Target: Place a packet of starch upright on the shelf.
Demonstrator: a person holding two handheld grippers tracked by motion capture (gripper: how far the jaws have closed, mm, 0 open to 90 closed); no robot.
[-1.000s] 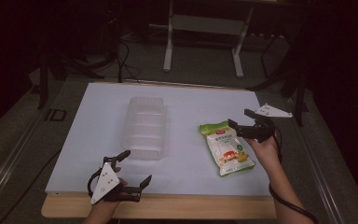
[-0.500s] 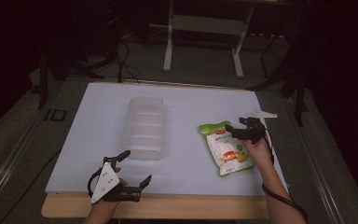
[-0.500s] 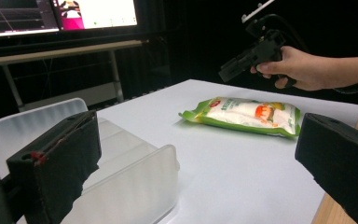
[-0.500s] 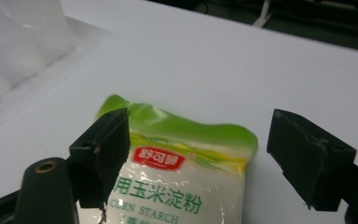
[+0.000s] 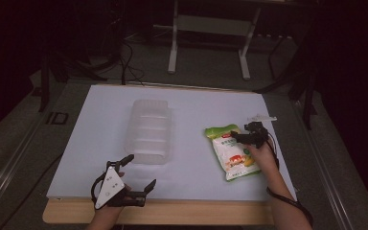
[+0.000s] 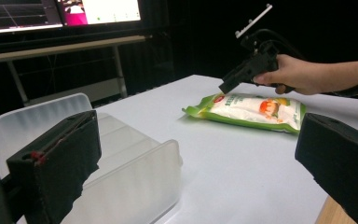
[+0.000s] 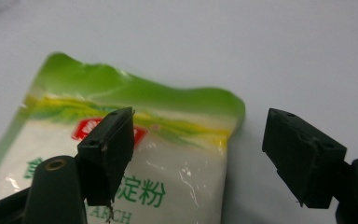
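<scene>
Your right gripper [image 5: 243, 138] hovers over the starch bag's [image 5: 229, 151] green top edge at centre-right of the high view, its jaws apart but just narrowing, grasping nothing. The bag's long axis runs toward your right hand. Your left gripper [image 5: 136, 174], released, sits far off.

Glossy plastic pouch [image 5: 231, 151], frosted plastic tray [image 5: 149, 132]

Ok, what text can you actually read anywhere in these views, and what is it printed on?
"淀粉": green characters on the green-and-white starch bag.
"ARCH": letters at the picture's bottom edge on the same bag, cut off.
Red logo on the bag: too blurred to read.
Monitor screens behind the table: too small to read.
</scene>
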